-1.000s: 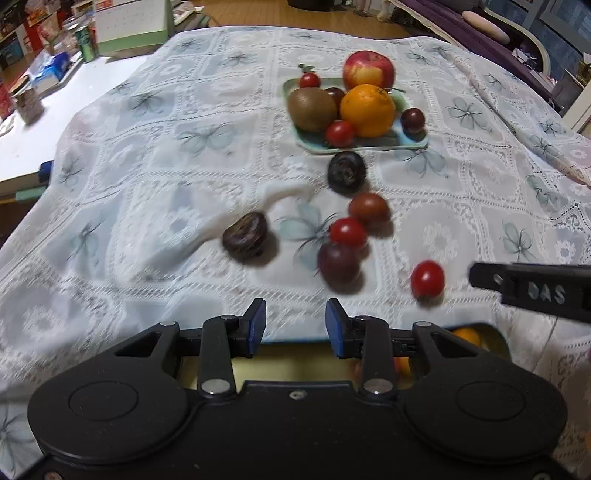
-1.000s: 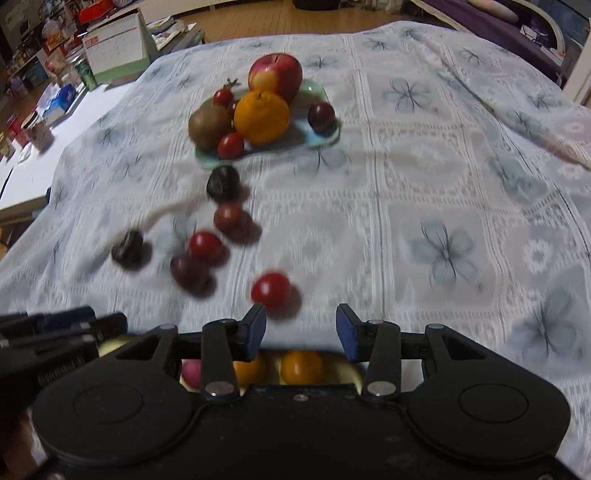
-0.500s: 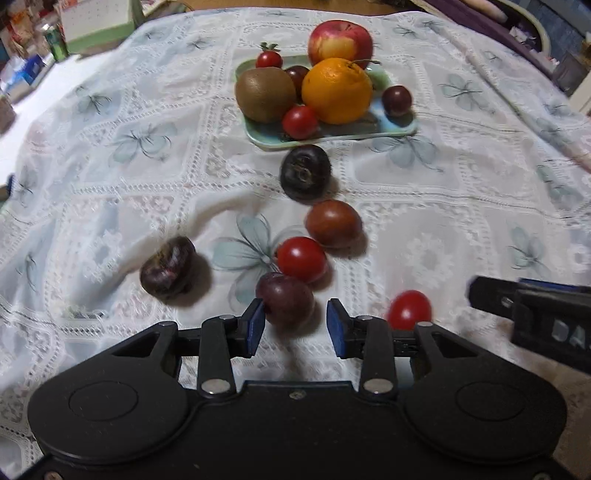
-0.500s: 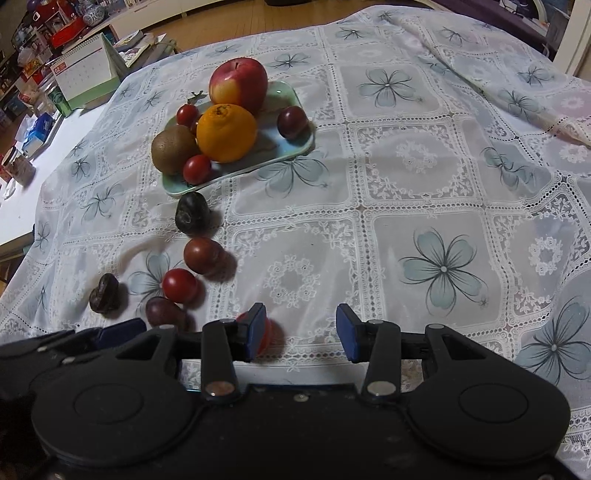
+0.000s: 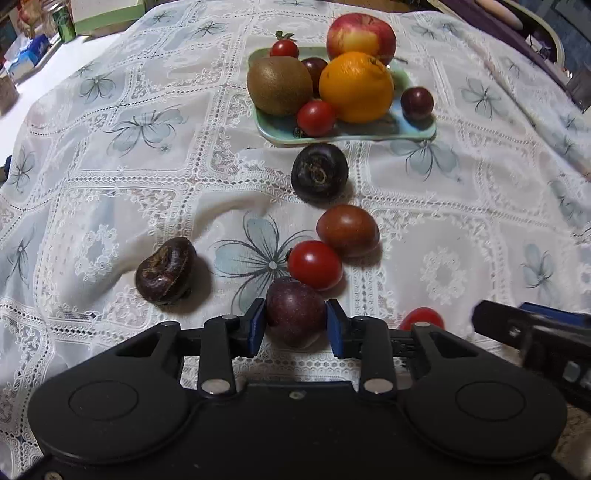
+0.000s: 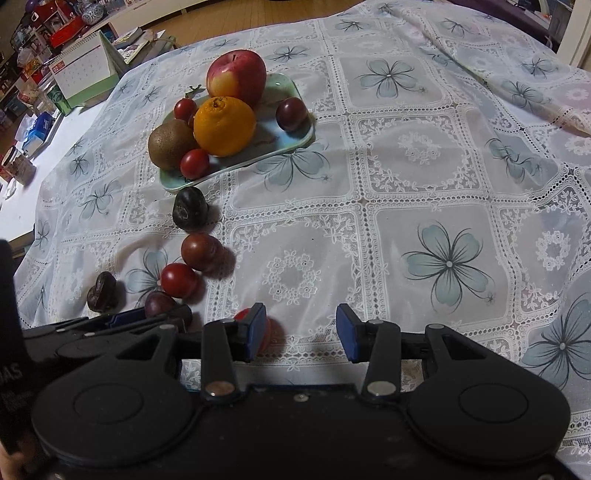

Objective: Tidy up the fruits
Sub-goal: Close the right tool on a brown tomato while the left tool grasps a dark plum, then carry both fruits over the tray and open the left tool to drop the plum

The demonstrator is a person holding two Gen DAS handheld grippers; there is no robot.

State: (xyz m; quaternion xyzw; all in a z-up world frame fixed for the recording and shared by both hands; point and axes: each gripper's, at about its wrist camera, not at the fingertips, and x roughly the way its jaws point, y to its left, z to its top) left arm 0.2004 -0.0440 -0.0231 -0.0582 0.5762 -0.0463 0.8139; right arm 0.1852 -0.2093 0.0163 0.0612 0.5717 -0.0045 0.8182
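Note:
A pale green plate [image 5: 280, 129] at the far side holds an apple [image 5: 360, 35], an orange [image 5: 356, 86], a kiwi [image 5: 279, 85], tomatoes and plums. Loose fruit lies in a line on the lace cloth. My left gripper [image 5: 295, 325] is open, its jaws on either side of a dark purple plum [image 5: 293, 315] that rests on the cloth. My right gripper [image 6: 301, 330] is open and empty; a red cherry tomato [image 6: 271, 332] sits just behind its left finger. The plate also shows in the right wrist view [image 6: 284, 140].
Loose on the cloth: a dark water chestnut [image 5: 319, 171], a brown plum [image 5: 349, 230], a red tomato [image 5: 314, 264] and a wrinkled chestnut [image 5: 166, 269]. A white table with a calendar [image 6: 83, 75] and clutter stands to the left.
Both grippers have moved forward and lower toward the loose fruit. The left gripper's jaws now stand around the purple plum. The right gripper has reached the near cherry tomato.

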